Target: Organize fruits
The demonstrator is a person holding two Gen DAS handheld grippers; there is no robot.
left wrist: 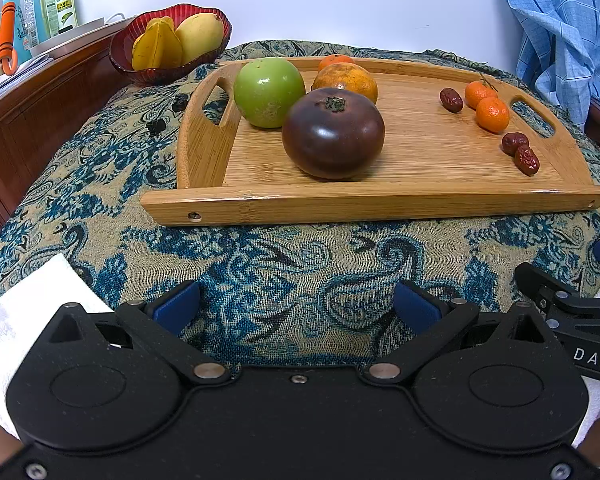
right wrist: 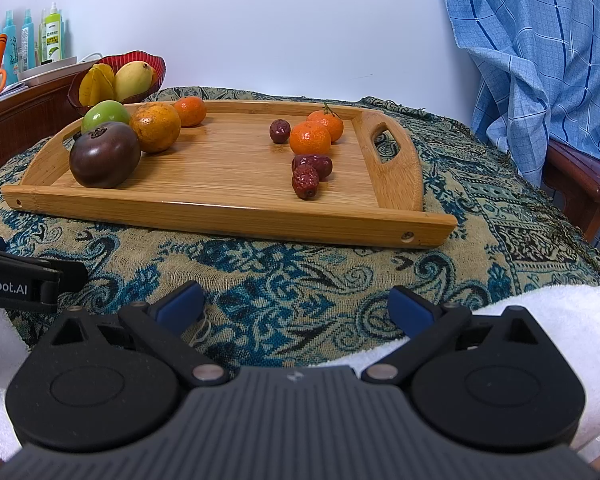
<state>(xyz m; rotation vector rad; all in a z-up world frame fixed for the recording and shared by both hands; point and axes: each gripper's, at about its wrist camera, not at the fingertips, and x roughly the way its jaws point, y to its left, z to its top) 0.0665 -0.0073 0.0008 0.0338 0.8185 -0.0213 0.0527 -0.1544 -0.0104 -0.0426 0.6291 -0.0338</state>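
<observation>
Fruits lie on the tray (left wrist: 380,200); behind its left end, a bowl (left wrist: 124,60).

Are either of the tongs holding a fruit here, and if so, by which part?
Nothing is held. The left tongs and right tongs are both open over the patterned cloth, short of the bamboo tray.

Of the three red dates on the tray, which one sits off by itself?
The date farthest back on the tray, left of the two small tangerines. The other two dates lie touching each other nearer the front edge.
</observation>
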